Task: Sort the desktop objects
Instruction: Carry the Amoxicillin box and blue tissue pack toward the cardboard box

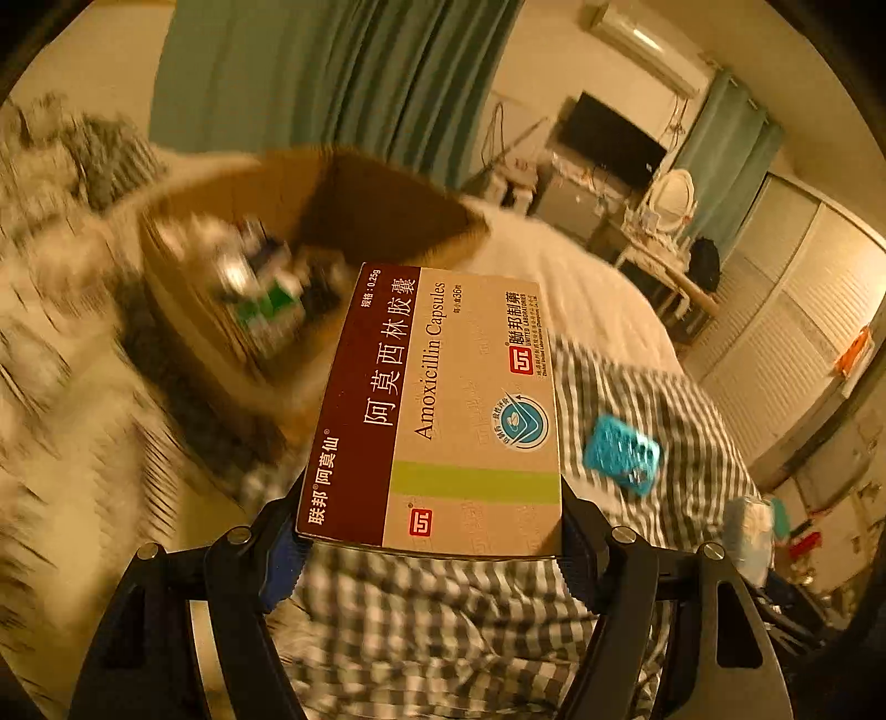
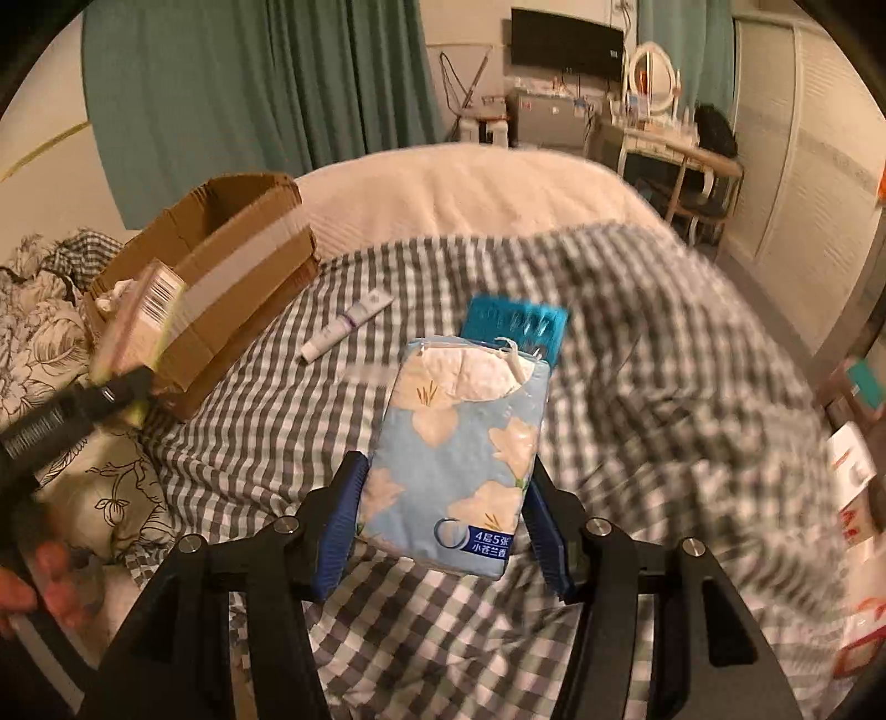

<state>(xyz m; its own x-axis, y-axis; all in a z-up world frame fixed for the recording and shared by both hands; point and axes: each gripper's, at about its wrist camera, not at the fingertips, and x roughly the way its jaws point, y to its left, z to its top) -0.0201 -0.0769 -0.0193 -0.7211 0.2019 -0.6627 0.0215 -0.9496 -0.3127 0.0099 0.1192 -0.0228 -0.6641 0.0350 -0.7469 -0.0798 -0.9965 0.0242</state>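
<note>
My left gripper (image 1: 432, 531) is shut on a tan and maroon Amoxicillin box (image 1: 443, 410), held in the air just right of an open cardboard box (image 1: 232, 221) that holds several blurred items. In the right wrist view the same medicine box (image 2: 149, 299) shows at the cardboard box's (image 2: 221, 299) near corner. My right gripper (image 2: 443, 498) is shut on a blue flowered tissue pack (image 2: 465, 437) above the checked bedspread (image 2: 277, 410). A teal blister pack (image 2: 515, 327) lies beyond the tissue pack; it also shows in the left wrist view (image 1: 623, 451). A small white tube (image 2: 346, 324) lies near the cardboard box.
A floral quilt (image 2: 50, 354) lies left of the cardboard box. A cream blanket (image 2: 470, 188) covers the far end of the bed. A desk with a mirror (image 2: 659, 83), a monitor (image 2: 565, 39) and green curtains (image 2: 249, 83) stand beyond. Cluttered items (image 2: 853, 471) sit at the right edge.
</note>
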